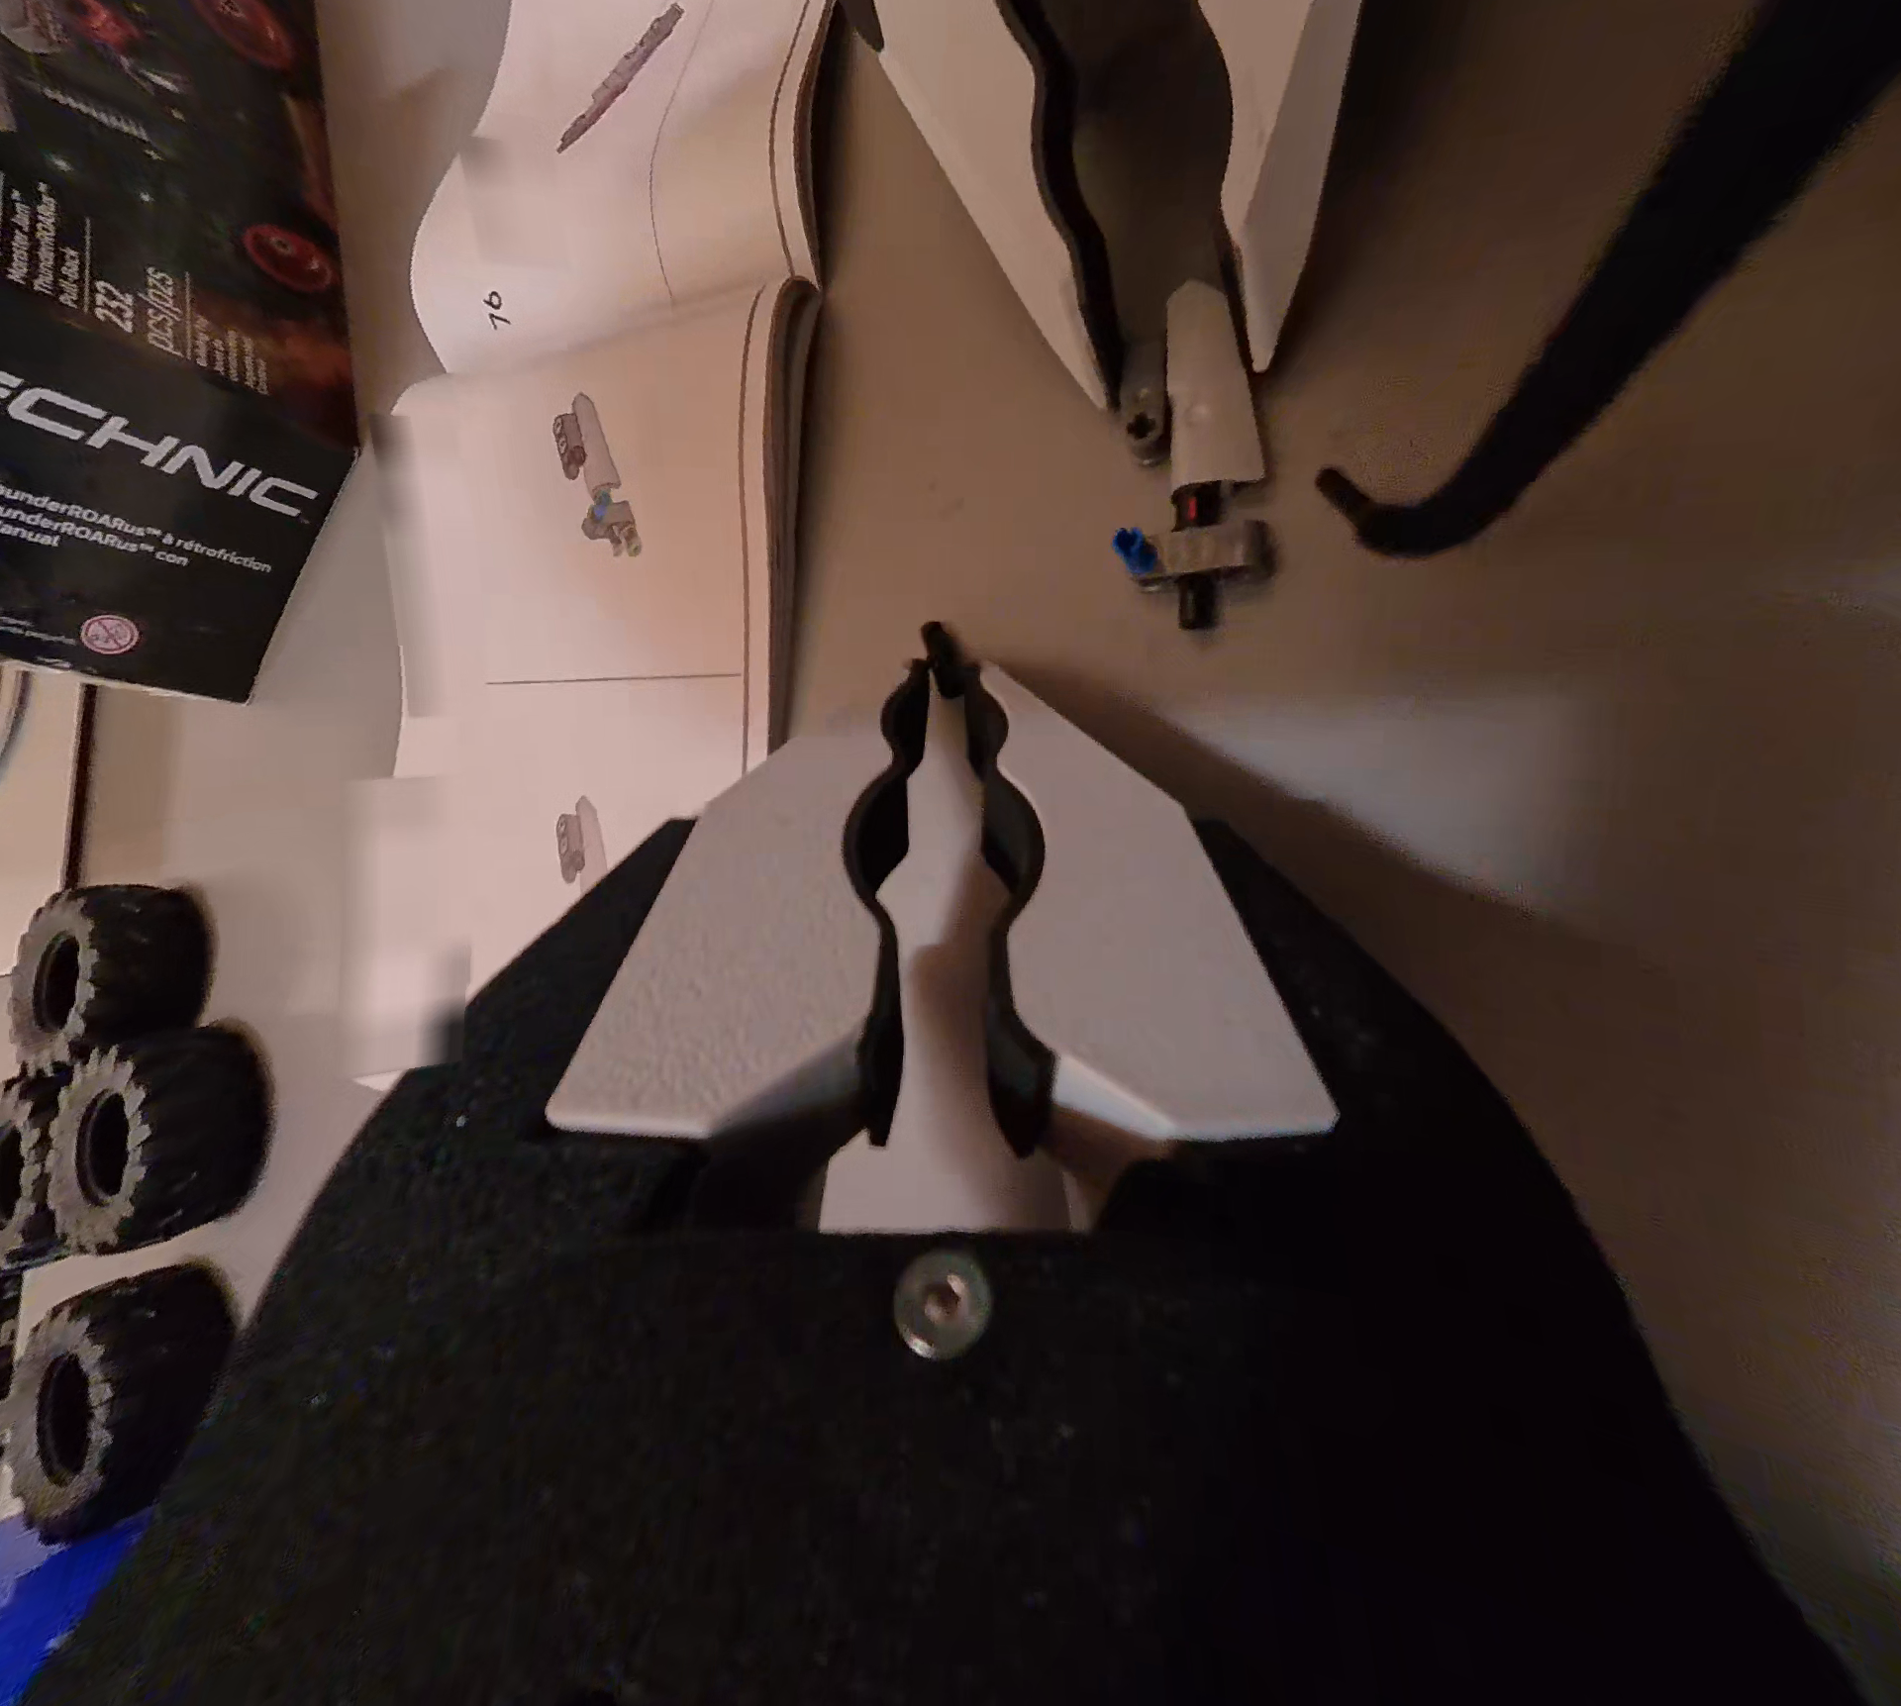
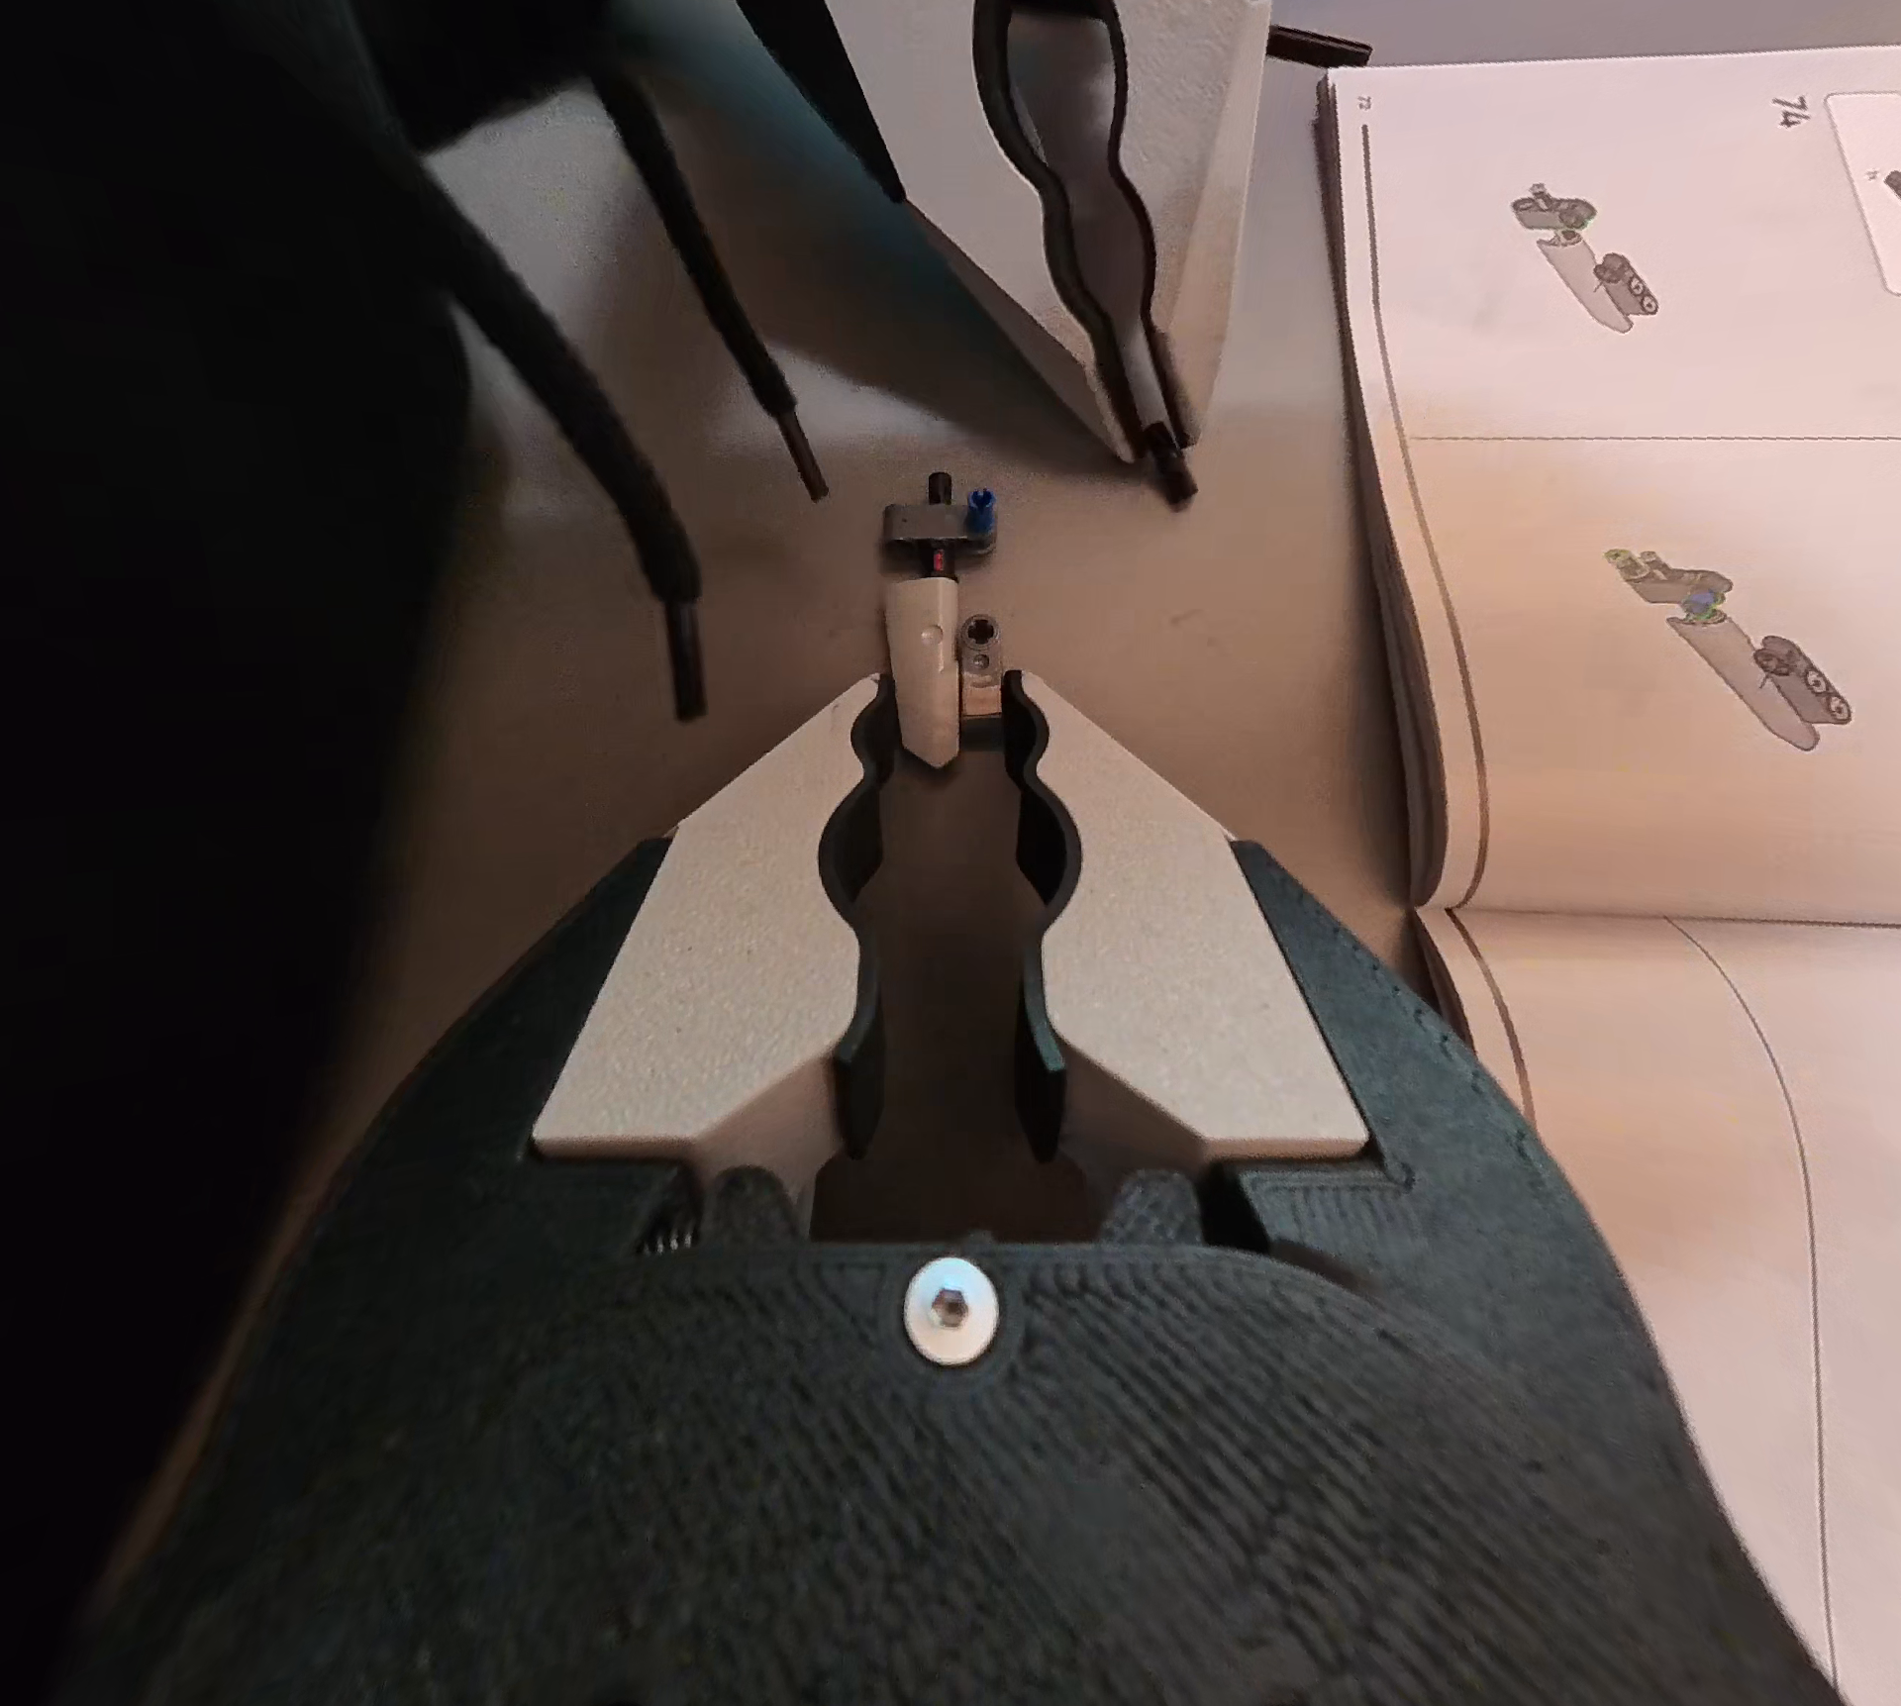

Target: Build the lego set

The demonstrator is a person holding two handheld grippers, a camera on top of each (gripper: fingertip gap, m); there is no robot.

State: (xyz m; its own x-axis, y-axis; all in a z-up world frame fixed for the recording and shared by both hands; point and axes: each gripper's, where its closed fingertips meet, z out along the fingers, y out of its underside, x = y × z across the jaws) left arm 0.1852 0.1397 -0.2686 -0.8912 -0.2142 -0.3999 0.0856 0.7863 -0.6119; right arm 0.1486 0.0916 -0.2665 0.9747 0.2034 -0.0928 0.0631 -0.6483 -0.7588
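Observation:
My left gripper is shut on a small black pin that sticks out past its tips. It also shows in the right wrist view, with the pin pointing down toward the table. My right gripper is shut on a small lego assembly: a white curved panel beside a grey beam, ending in a grey crosspiece with a blue pin and a black pin. In the left wrist view the right gripper holds this assembly opposite my pin, a short gap apart.
An open instruction booklet lies on the tan table, also in the right wrist view. The set's dark box lies beyond it. Several black tyres sit at the left. Black cords and dark cloth hang near the grippers. The grippers' ends are close to 7 cm from one another.

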